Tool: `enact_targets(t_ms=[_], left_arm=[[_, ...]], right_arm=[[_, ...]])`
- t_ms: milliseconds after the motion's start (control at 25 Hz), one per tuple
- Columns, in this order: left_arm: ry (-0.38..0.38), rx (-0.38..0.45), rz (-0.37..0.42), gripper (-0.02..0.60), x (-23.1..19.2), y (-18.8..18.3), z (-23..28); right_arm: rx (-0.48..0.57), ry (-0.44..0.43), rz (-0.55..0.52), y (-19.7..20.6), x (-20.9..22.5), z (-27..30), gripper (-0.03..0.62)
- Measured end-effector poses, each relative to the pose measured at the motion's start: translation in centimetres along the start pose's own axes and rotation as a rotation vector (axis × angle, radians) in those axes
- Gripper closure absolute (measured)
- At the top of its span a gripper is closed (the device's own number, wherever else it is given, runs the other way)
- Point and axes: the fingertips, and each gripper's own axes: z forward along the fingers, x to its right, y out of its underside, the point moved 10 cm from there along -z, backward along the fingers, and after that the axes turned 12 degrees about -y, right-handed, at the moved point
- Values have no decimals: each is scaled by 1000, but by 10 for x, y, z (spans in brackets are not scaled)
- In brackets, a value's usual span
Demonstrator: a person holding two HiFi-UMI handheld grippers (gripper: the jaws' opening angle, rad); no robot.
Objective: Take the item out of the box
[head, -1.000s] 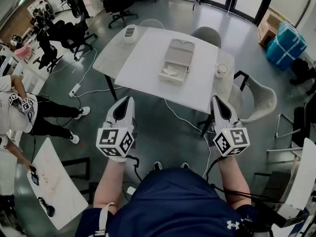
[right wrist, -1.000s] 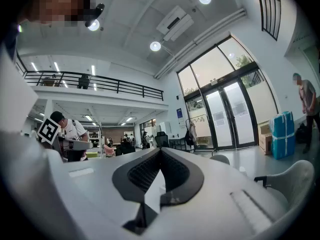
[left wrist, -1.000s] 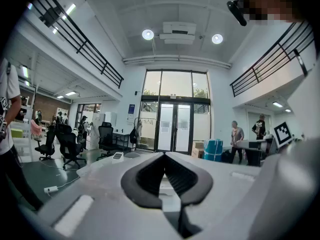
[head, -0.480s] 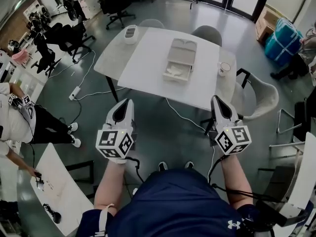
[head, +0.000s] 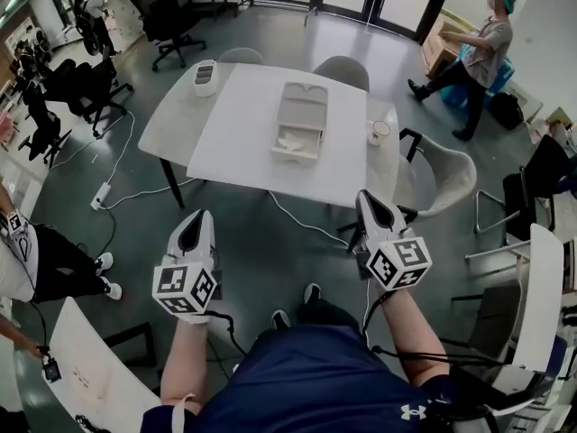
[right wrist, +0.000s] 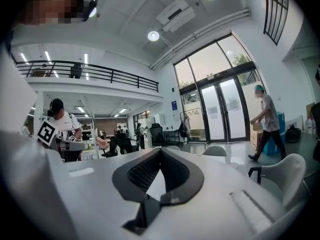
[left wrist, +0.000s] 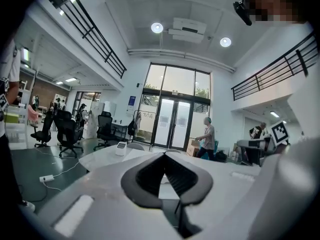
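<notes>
Two grippers hover low in the frame, well short of the table (head: 234, 142). The left gripper (head: 198, 215) and the right gripper (head: 364, 197) each have their jaws closed tip to tip on nothing, as each gripper view confirms. One open box (head: 300, 115) lies in the upper centre, with one pale item (head: 293, 142) in its nearer tray. One cup (head: 377, 132) stands near the table's right edge, and one small white device (head: 206, 77) at its upper left. Only the head view looks into the box; the left gripper view alone shows two round ceiling lamps (left wrist: 157, 27).
</notes>
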Motion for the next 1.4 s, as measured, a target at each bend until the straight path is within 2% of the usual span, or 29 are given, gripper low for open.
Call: enact_targets(t_ms=[320, 640, 920, 1160, 1400], left_arm=[[-7, -4, 1, 580, -4, -4, 41], [-55, -6, 39, 580, 6, -30, 115], [-52, -66, 38, 580, 29, -22, 183], [-28, -97, 46, 580, 50, -26, 225], [21, -129, 61, 580, 53, -21, 262]], right_arm=[[2, -21, 5, 0, 23, 42, 591], [15, -69, 45, -5, 86, 107, 591], [-32, -110, 82, 6, 142, 163, 591], [-73, -127, 110, 10, 173, 194, 591], [-96, -103, 122, 19, 189, 218, 591]])
